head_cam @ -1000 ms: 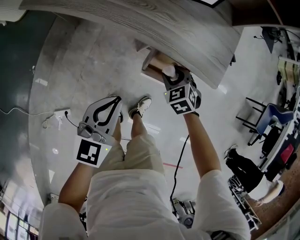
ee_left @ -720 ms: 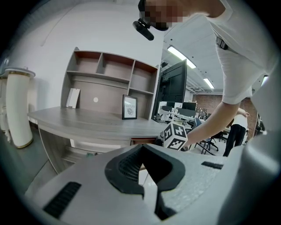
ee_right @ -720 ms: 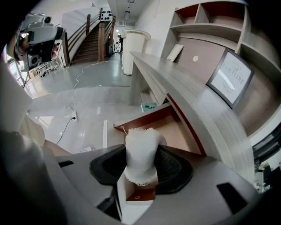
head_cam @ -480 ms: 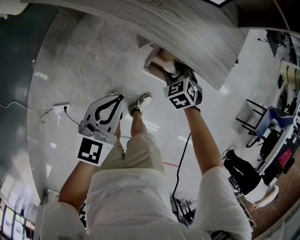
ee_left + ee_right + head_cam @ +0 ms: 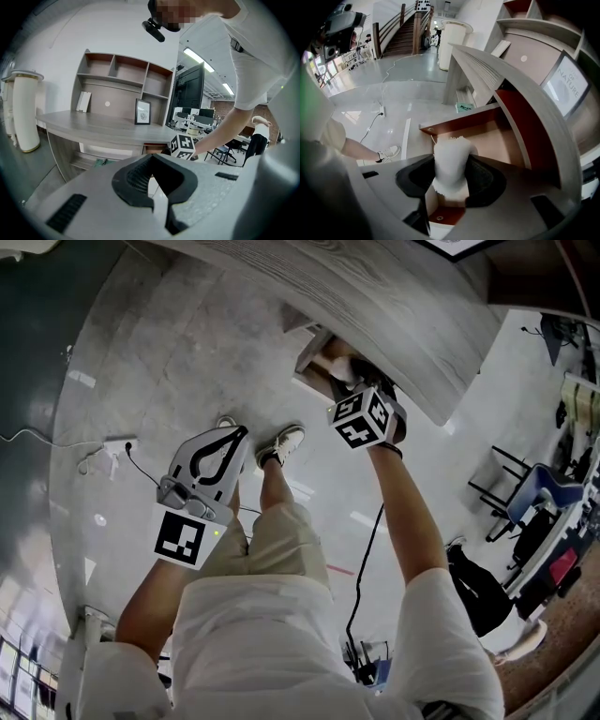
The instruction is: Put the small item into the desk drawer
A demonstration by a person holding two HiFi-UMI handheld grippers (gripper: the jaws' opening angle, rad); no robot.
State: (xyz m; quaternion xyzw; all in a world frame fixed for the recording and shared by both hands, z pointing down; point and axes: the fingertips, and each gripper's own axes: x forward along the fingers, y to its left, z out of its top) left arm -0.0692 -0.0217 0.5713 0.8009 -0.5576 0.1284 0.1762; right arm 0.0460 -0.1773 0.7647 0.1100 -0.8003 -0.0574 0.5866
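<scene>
Right tongs (image 5: pixel 450 190), pointed steeply down, grip the small white item (image 5: pixel 451 157), frayed at its lower edge, over the open desk drawer (image 5: pixel 459 121) beneath the worktop (image 5: pixel 487 70). Left tongs (image 5: pixel 152 183) hang closed and empty, well back from the drawer. The step looks best done by carrying the item fully past the drawer's wall, staying clear of the worktop's edge, and parting the pads only low over the drawer floor.

the left gripper (image 5: pixel 151 158) holds its jaws together with nothing between them, facing a grey desk (image 5: pixel 93 127) that carries a shelf unit (image 5: pixel 124 79) and a framed picture (image 5: pixel 143 111), with the right gripper's marker cube (image 5: pixel 183 146) just below the desk's front edge.
</scene>
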